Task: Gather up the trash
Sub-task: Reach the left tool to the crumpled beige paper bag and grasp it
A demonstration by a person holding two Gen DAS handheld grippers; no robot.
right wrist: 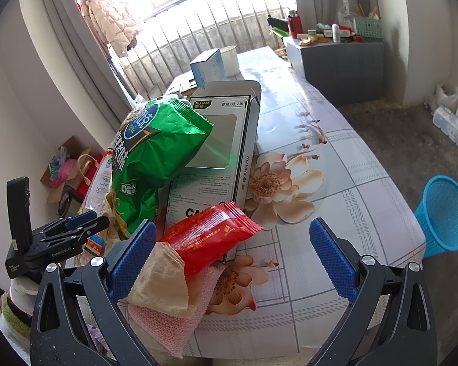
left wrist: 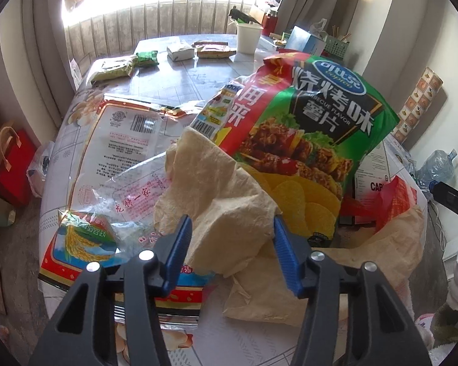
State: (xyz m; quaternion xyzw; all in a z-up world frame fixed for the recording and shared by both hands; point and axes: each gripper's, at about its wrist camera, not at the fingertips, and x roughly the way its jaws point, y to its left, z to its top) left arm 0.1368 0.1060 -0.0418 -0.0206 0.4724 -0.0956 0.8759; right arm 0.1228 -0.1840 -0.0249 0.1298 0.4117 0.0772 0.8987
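Table [right wrist: 336,164] w/ a pale floral, grid-patterned cloth fills most of both views; it runs away toward a bright window w/ a railed balcony and grey curtains either side.

Landmark: green chip bag [left wrist: 314,128], propped upright near the table's near end. Crumpled beige paper [left wrist: 216,213] lies against its front, spilling toward the camera. Left gripper [left wrist: 230,238] has its blue pads on both sides of that paper, jaws partway in and pinching the crumple. Left of the chip bag, a big flattened clear rice bag [left wrist: 119,152] w/ red print lies flat on the cloth. Behind the chip bag, a flat white KUYAN box [right wrist: 219,140] leans up. In front of the bag, to its right, a red wrapper [right wrist: 210,235] rests on beige paper and a pink textured cloth [right wrist: 174,317] at the table edge.

Right gripper [right wrist: 232,256] has jaws spread wide, nothing between the pads; red wrapper sits just beside its left finger.

Far beyond the chip bag: white cup [left wrist: 248,38], small packets [left wrist: 180,52], blue tissue box [right wrist: 207,67]. Grey cabinet [right wrist: 345,67] w/ clutter stands by the far wall. Blue mesh bin [right wrist: 442,216] on the grey floor, right of the table. Red gift bag [left wrist: 12,164] on the floor left.
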